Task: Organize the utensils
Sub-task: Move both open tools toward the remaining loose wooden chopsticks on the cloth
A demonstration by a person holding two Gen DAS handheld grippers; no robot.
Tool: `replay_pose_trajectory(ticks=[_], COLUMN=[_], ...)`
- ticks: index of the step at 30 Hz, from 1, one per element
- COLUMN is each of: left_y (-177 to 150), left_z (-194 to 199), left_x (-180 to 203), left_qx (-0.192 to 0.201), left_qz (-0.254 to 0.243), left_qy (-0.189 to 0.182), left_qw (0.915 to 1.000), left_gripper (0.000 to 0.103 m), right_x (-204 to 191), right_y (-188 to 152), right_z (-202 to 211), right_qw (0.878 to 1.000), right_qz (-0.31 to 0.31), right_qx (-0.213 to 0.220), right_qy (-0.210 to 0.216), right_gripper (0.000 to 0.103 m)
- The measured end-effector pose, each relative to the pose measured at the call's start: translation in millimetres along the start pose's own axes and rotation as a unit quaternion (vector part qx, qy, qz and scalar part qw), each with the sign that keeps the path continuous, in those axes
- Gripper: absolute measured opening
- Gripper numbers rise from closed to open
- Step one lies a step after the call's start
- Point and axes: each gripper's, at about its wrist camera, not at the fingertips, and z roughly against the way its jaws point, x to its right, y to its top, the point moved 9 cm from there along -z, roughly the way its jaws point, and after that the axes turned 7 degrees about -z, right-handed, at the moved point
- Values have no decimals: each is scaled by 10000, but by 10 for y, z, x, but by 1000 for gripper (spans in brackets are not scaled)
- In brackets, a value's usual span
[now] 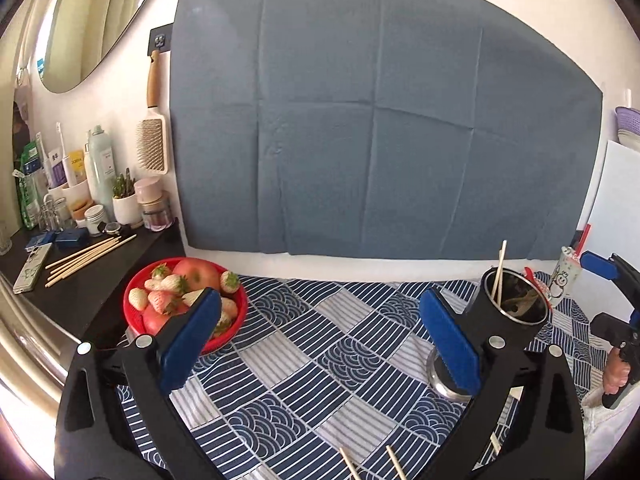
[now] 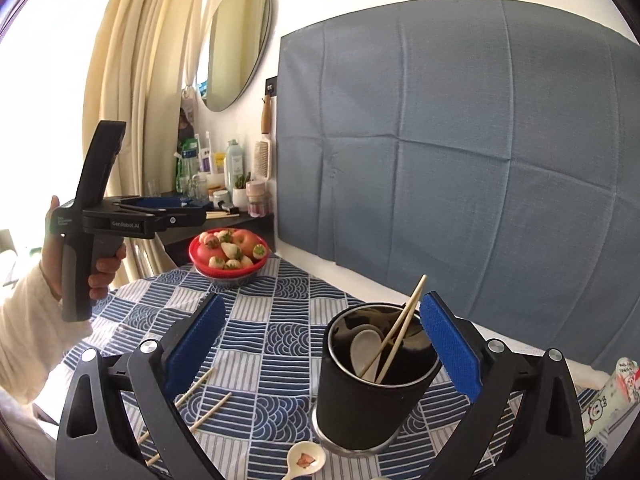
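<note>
My right gripper (image 2: 320, 348) spread wide, empty; black utensil holder (image 2: 372, 384) between fingers, nearer right pad. Loose chopsticks (image 2: 200, 400) below left pad. My left gripper (image 1: 320, 340) also spread, empty.

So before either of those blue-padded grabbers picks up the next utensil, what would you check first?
1. Left gripper open, holding nothing: ok.
2. Right gripper open, holding nothing: ok.
3. Black cylindrical utensil holder upright on the blue patterned tablecloth: ok.
4. Room left in the holder beside the white spoon and wooden chopsticks inside: ok.
5. Loose wooden chopsticks on the cloth reachable: ok, near the right gripper.
6. Small white spoon on the cloth clean: not ok, reddish residue.
</note>
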Motion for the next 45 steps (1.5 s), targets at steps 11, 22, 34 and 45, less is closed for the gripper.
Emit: replay_pose_trajectory(ticks=[11, 22, 34, 45], left_y=[-607, -1196, -1721, -2058], left_z=[-184, -341, -494, -569], left_x=[-105, -115, 29, 330], left_qx=[-742, -1406, -2194, -2861], left_qz=[-189, -528, -468, -674], left_qy=[220, 281, -21, -390], left_qw=[9968, 9883, 9745, 9550], left_gripper=[97, 97, 97, 97], right_x=[-295, -607, -895, -959], right_y=[-358, -999, -1717, -2103], right_z=[-223, -595, -899, -1049], right_qw=[9984, 9878, 9677, 9486], right_qz=[41, 146, 273, 269], right_qx=[-556, -1549, -2506, -3150], right_qy=[-47, -98, 11, -154], right_gripper=[94, 94, 94, 94])
